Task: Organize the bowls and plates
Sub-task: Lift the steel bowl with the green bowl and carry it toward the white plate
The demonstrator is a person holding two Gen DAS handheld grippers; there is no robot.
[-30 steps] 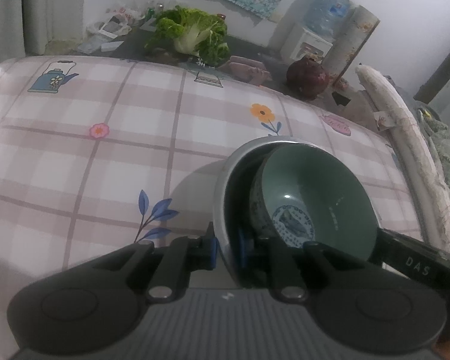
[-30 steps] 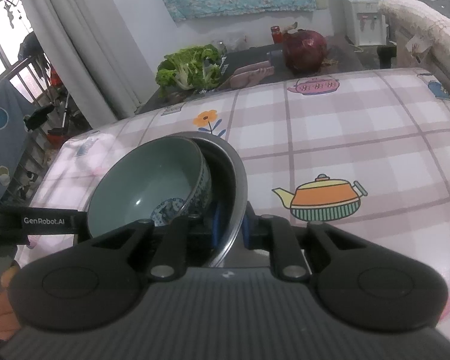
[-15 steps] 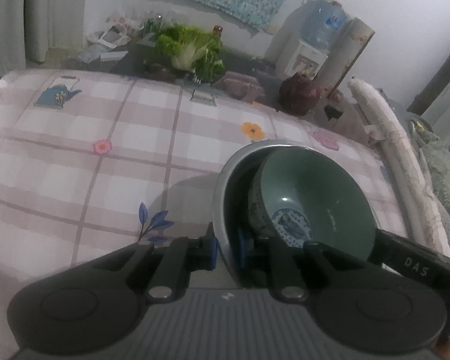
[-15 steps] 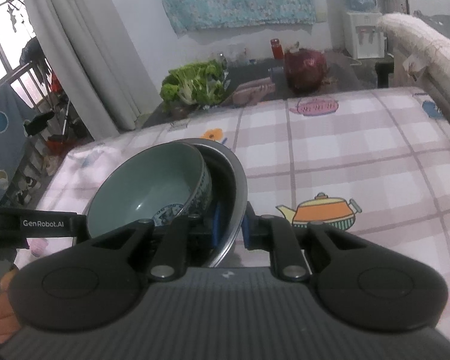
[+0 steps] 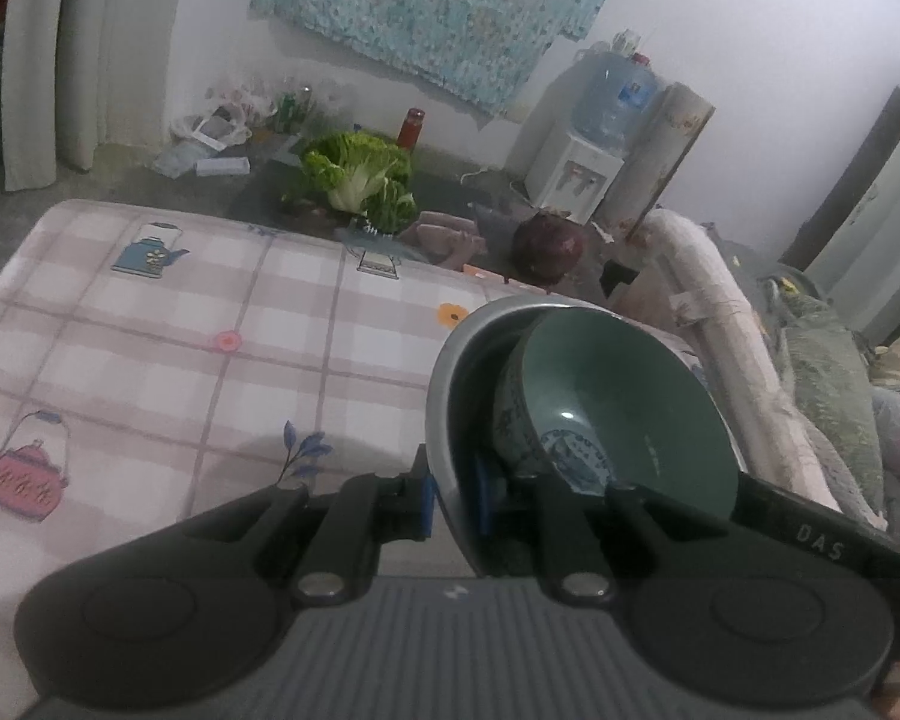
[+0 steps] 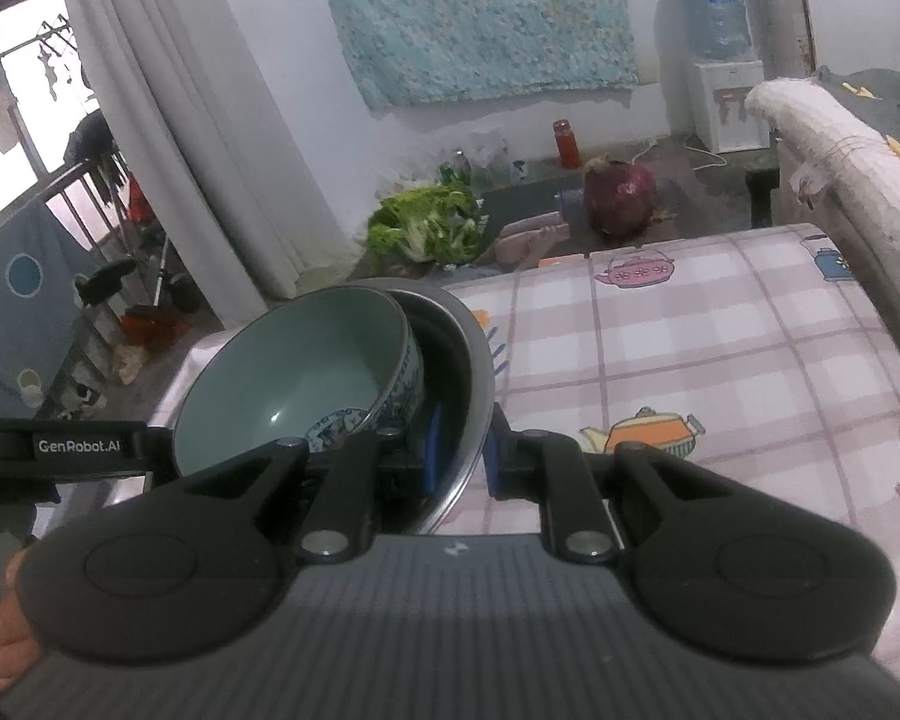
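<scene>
Ceramic bowl (image 5: 618, 408) sits inside the metal bowl (image 5: 450, 384), which we hold above the table (image 5: 150, 348). Our left gripper (image 5: 453, 495) pinches the metal bowl's rim on one side, one finger inside and one outside; our right gripper (image 6: 459, 450) does the same on the opposite side. Beyond the table's far edge, on the floor: leafy greens (image 5: 360, 177), and to their right the round vegetable (image 5: 549, 246). Behind those, by the wall: red bottle (image 5: 411, 126), and further right the water dispenser (image 5: 576, 180). To the table's right: padded rail (image 5: 726, 324).
</scene>
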